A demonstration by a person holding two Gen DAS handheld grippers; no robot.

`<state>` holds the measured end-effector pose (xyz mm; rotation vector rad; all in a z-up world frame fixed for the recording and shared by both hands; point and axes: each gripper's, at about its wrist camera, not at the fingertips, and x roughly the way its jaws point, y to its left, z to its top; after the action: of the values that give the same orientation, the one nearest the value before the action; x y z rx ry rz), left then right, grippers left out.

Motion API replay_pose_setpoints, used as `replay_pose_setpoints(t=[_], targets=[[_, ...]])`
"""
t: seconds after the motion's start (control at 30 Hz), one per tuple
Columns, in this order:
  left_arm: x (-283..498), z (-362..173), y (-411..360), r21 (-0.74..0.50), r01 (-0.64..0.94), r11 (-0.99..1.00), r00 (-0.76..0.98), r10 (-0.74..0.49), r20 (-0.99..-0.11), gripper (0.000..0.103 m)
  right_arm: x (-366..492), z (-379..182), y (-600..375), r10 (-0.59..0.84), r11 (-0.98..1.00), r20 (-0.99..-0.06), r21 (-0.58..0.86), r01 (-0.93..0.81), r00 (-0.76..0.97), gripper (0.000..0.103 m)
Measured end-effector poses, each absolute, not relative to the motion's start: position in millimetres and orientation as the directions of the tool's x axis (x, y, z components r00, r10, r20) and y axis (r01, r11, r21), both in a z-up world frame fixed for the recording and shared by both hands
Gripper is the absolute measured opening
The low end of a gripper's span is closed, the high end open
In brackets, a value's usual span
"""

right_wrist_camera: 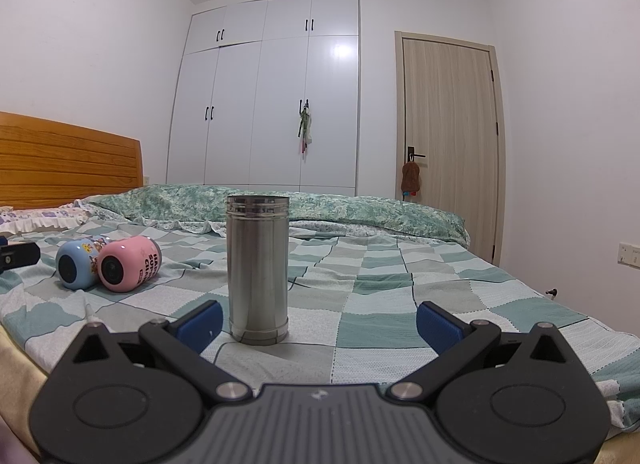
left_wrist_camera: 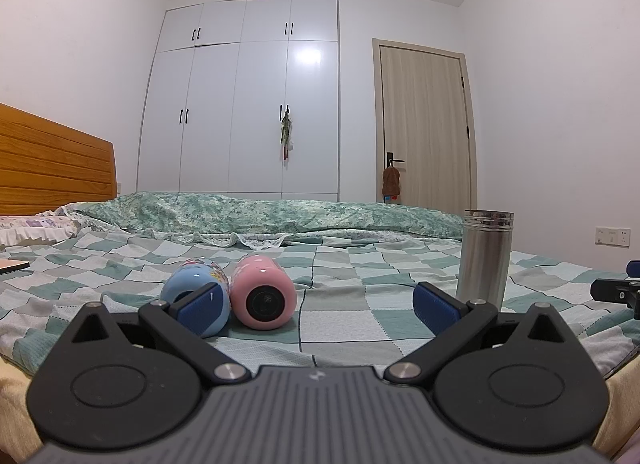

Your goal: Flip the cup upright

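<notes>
A pink cup [left_wrist_camera: 264, 291] and a blue cup [left_wrist_camera: 196, 289] lie on their sides, touching, on the checked bedspread [left_wrist_camera: 360, 320], bases toward me. A steel cup [left_wrist_camera: 485, 258] stands upright at the right. My left gripper [left_wrist_camera: 320, 306] is open and empty, just short of the pink cup; its left finger covers part of the blue cup. In the right wrist view the steel cup [right_wrist_camera: 258, 270] stands just ahead, left of centre. My right gripper [right_wrist_camera: 320, 324] is open and empty. The pink cup [right_wrist_camera: 128, 263] and blue cup [right_wrist_camera: 78, 264] lie far left.
A folded green quilt [left_wrist_camera: 260, 216] runs across the bed behind the cups. A wooden headboard [left_wrist_camera: 48, 168] is at the left, a white wardrobe [left_wrist_camera: 248, 104] and a door [left_wrist_camera: 424, 124] behind. The right gripper's black tip [left_wrist_camera: 618, 292] shows at the right edge.
</notes>
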<state>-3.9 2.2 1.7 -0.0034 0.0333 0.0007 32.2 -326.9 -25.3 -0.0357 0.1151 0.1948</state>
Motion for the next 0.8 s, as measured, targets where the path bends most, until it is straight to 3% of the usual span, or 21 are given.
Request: replay_pose_setpoints(t=[0.8], targets=[[-5.8, 4.8, 2.3, -0.006, -0.003, 1.0, 1.0, 0.003, -0.031, 0.103, 31.1, -25.0, -326.4, 0.191, 0.98, -0.117, -0.026, -0.195, 0.975, 0.103]])
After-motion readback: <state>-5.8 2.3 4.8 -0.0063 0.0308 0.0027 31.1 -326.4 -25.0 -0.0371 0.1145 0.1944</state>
